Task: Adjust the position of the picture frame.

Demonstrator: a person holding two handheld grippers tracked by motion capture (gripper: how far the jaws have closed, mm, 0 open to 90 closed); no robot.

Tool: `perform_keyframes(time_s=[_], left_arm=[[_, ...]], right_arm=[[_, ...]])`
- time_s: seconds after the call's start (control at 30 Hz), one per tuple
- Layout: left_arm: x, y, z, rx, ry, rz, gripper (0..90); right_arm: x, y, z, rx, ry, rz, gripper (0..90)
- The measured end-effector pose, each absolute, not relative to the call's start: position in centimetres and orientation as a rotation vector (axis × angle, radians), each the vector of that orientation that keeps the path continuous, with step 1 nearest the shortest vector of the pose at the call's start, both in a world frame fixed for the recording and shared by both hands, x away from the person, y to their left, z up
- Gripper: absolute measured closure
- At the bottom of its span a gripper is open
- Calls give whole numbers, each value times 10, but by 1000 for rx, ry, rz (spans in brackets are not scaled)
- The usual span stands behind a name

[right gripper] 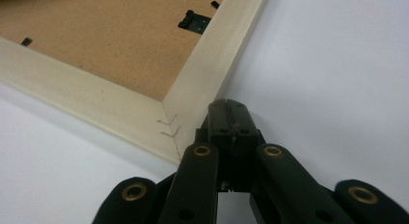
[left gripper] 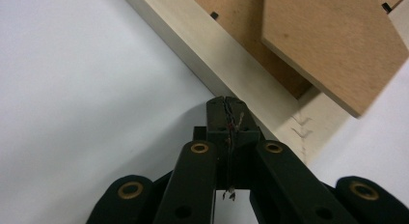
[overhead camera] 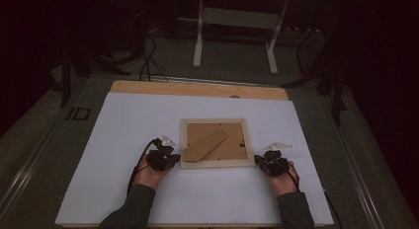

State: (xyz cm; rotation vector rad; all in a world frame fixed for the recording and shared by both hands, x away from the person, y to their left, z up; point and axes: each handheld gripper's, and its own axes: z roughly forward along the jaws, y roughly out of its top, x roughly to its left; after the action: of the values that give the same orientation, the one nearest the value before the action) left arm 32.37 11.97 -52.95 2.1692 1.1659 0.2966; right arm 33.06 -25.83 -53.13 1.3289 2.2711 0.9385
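Observation:
A pale wooden picture frame [overhead camera: 215, 141] lies face down on the white table, its brown backing board up and its cardboard stand [overhead camera: 205, 145] folded out. My left gripper [overhead camera: 170, 153] is shut, its tip against the frame's near left corner [left gripper: 289, 122]. The stand [left gripper: 333, 40] hangs just above that corner. My right gripper [overhead camera: 260, 158] is shut too, its tip touching the frame's near right corner [right gripper: 188, 122]. A small black clip [right gripper: 194, 20] holds the backing by the right rail. Nothing sits between either pair of jaws.
The white table top [overhead camera: 123, 140] spreads wide around the frame, with a wooden strip [overhead camera: 197, 89] along its far edge. Beyond it stand a white desk frame [overhead camera: 237, 26] and dark cables [overhead camera: 148, 61] on the floor. The person's forearms enter from the bottom edge.

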Motion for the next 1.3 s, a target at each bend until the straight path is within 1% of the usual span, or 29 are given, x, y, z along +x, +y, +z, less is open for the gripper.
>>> perform_keyframes(time_s=[0.47,0.93,1.3], left_arm=[[324,133,-530,2142,1210,299,900],[314,136,-529,2145,1236,313,900],[314,139,-529,2134,1248,314,900]], right_arm=[[327,-247,-531,1314,2313,970,900],[330,-240,-531,1331,2300,967,900],[332,-236,-531,1316,2305,961,900]])
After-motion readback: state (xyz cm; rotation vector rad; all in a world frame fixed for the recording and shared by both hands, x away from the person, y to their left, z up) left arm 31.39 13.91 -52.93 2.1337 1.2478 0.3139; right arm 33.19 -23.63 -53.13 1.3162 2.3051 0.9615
